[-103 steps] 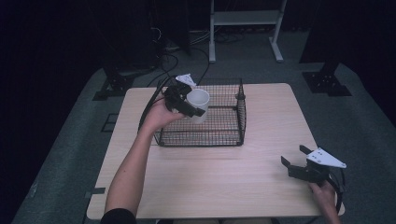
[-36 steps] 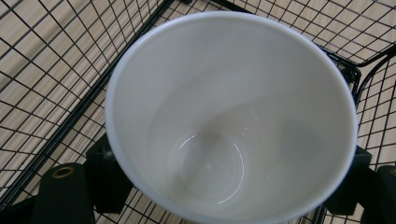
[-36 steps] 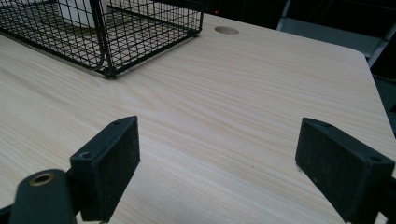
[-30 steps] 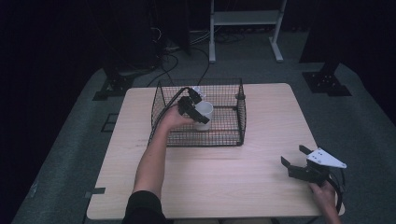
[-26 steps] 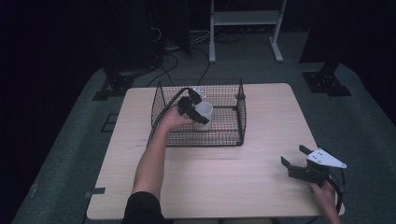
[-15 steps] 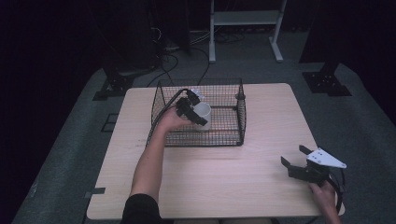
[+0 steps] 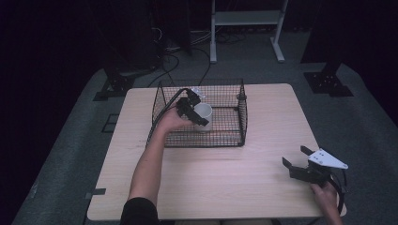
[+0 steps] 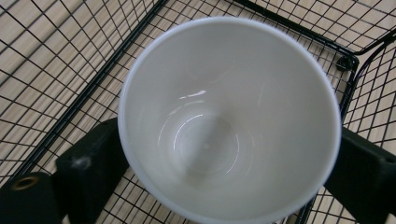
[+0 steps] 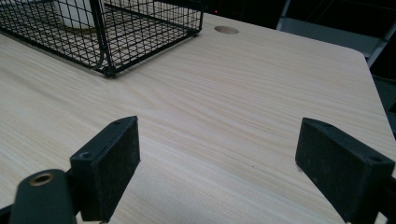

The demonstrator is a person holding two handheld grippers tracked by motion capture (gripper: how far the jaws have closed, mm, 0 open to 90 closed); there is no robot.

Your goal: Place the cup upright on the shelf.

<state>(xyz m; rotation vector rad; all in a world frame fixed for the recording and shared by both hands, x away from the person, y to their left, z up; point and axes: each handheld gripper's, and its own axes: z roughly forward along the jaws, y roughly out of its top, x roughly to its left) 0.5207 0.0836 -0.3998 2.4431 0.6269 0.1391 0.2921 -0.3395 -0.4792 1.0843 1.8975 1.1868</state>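
A white ceramic cup (image 8: 229,119) stands upright inside a black wire basket (image 7: 237,136) on a pale wooden table (image 7: 220,183). The left gripper (image 7: 193,112) reaches down into the basket; its jaws have just been opening and now flank the cup on either side, with a slight gap visible on the left jaw, so it appears released rather than clamped. The cup sits toward the left half of the basket, mouth up and empty.

It looks rigid, glazed and smooth, so likely slippery, moderately heavy and breakable if knocked. The firmest hold would be across the walls just below the rim.

The basket's wire walls hem in any approach except from above. Well away from the basket, near the table's front right corner, the right gripper (image 9: 224,163) rests with jaws wide apart, holding nothing.
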